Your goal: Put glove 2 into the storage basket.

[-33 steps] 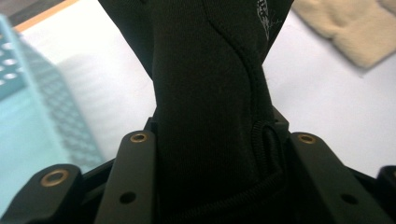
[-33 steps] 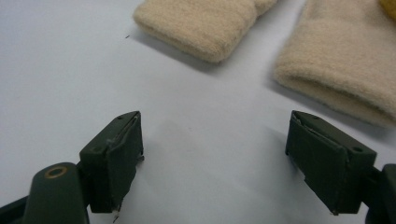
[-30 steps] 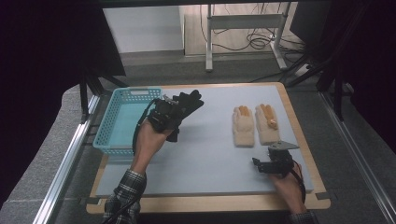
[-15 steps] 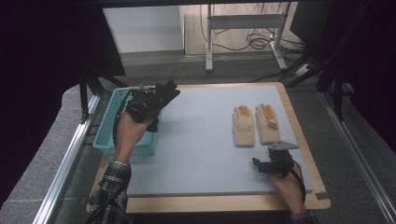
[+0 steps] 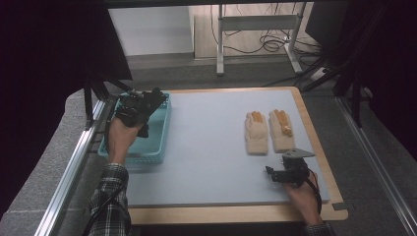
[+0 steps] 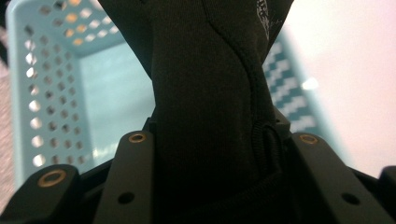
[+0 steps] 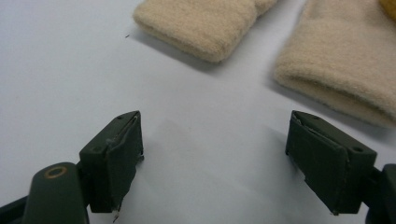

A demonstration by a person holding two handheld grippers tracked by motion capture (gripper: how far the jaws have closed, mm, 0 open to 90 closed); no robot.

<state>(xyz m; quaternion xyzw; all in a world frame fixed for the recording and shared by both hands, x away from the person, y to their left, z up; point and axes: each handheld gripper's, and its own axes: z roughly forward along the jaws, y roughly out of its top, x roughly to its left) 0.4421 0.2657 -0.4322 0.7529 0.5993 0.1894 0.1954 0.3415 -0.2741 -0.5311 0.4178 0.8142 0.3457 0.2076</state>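
My left gripper (image 5: 142,105) hangs over the teal basket (image 5: 160,140) at the table's left, shut on a black glove (image 6: 210,84) that drapes between its jaws. The basket's perforated walls (image 6: 32,84) show behind the glove. Two cream gloves (image 5: 256,132) (image 5: 282,130) with orange fingertips lie side by side at the right of the blue mat. My right gripper (image 5: 280,174) rests on the mat just in front of them, open with nothing between its fingers; the cuffs (image 7: 205,28) (image 7: 345,70) lie a short way beyond its jaws.
The blue mat (image 5: 211,147) covers a wooden tabletop with metal rails along both sides. A white desk frame (image 5: 255,34) and cables stand on the floor beyond the table.
My left gripper has carried the black glove leftward from the mat's middle to above the teal basket. The right gripper has stayed where it was.
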